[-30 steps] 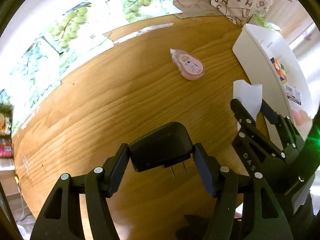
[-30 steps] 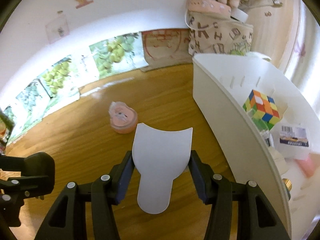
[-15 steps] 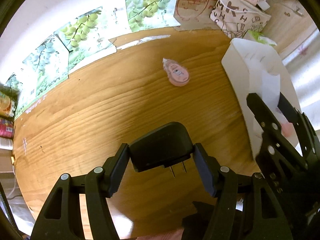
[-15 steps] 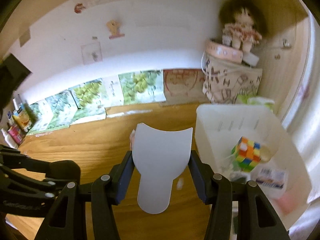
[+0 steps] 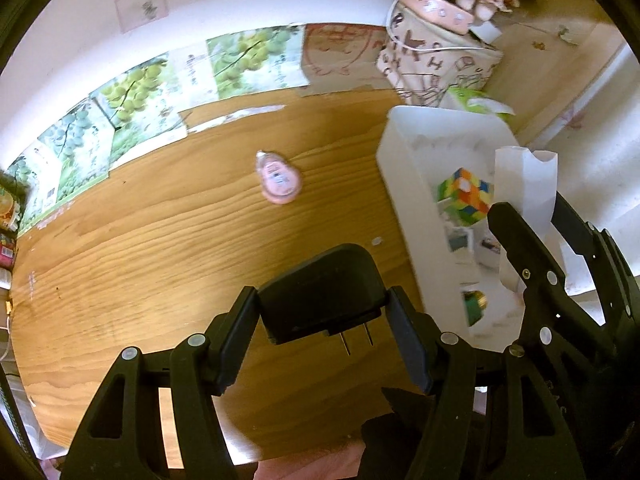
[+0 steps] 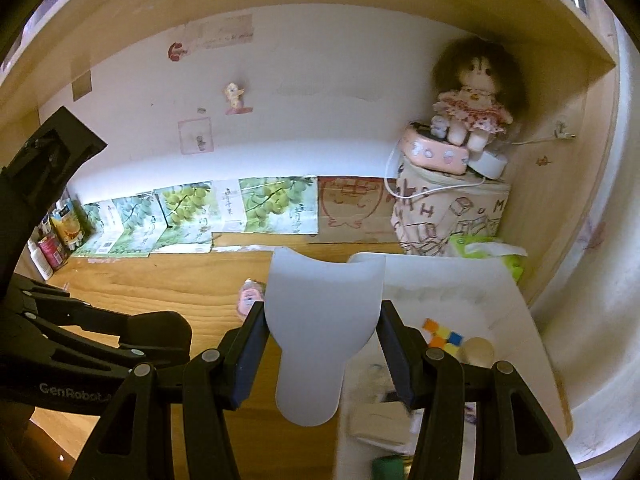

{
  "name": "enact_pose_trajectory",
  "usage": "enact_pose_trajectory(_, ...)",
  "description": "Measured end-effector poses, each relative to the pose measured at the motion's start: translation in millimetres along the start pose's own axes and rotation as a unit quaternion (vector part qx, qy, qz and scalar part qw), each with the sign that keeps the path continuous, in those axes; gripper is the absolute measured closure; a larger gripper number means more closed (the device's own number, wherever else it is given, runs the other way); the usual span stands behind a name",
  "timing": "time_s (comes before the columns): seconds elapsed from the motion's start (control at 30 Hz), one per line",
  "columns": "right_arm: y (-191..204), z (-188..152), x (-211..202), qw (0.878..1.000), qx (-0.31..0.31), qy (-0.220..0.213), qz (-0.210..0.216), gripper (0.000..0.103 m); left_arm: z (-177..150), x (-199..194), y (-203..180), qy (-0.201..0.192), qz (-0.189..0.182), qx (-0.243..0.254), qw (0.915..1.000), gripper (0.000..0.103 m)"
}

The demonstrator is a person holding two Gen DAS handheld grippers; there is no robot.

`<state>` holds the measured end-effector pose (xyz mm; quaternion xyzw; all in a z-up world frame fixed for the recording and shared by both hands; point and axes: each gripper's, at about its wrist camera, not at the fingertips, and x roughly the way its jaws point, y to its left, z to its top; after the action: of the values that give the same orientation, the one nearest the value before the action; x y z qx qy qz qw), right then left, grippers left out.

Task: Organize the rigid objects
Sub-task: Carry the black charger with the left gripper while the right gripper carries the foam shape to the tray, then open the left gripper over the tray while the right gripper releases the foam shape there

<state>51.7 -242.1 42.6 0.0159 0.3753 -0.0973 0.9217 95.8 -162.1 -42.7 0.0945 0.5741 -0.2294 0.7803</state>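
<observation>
The left hand-held gripper [image 5: 324, 332] is partly closed, its pads pressing both sides of a black plug adapter [image 5: 320, 292] whose two metal prongs point down toward the camera; the adapter hangs clear above the wooden surface [image 5: 160, 248], near the left wall of the white bin [image 5: 404, 184]. The right hand-held gripper [image 6: 322, 340] is likewise partly closed, clamped on a white scoop-shaped plastic piece [image 6: 320, 320] held upright with its wide curved end up and narrow rounded end down; from the left wrist view that piece [image 5: 524, 184] stands over the bin. The bin sits at the right edge of the surface and holds a colour cube [image 5: 464, 196], some small cards or packets, a green item with a brass tip [image 5: 474, 306] and a pale round thing [image 6: 476, 350]. A pink tape dispenser [image 5: 278, 180] lies alone toward the middle of the surface, well apart from both grippers. Along the back edge stand grape-printed boxes [image 6: 264, 204], and in the back right corner a patterned bag [image 6: 448, 216] carries a doll [image 6: 472, 104].
</observation>
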Motion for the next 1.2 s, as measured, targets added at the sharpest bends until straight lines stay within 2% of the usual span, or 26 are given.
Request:
enact_pose_trajectory(0.3, -52, -8, -7, 1.0, -0.003, 0.008, -0.004, 0.048, 0, 6, -42, -0.013, -0.016, -0.003, 0.9998, 0.035)
enact_pose_trajectory(0.73, -125, -21, 0, 0.998, -0.001, 0.043, -0.039, 0.048, 10, 27, -93, -0.026, -0.053, 0.0, 0.9983, 0.035)
enact_pose_trajectory(1.07, -150, -25, 11, 0.996, -0.017, 0.079, -0.044, 0.048, 15, 35, -120, -0.043, -0.095, 0.012, 0.9945, 0.035)
enact_pose_trajectory(1.2, -155, -27, 18, 0.994, -0.02, 0.097, -0.045, 0.046, 16, 40, -126, -0.038, -0.107, 0.011, 0.9935, 0.034)
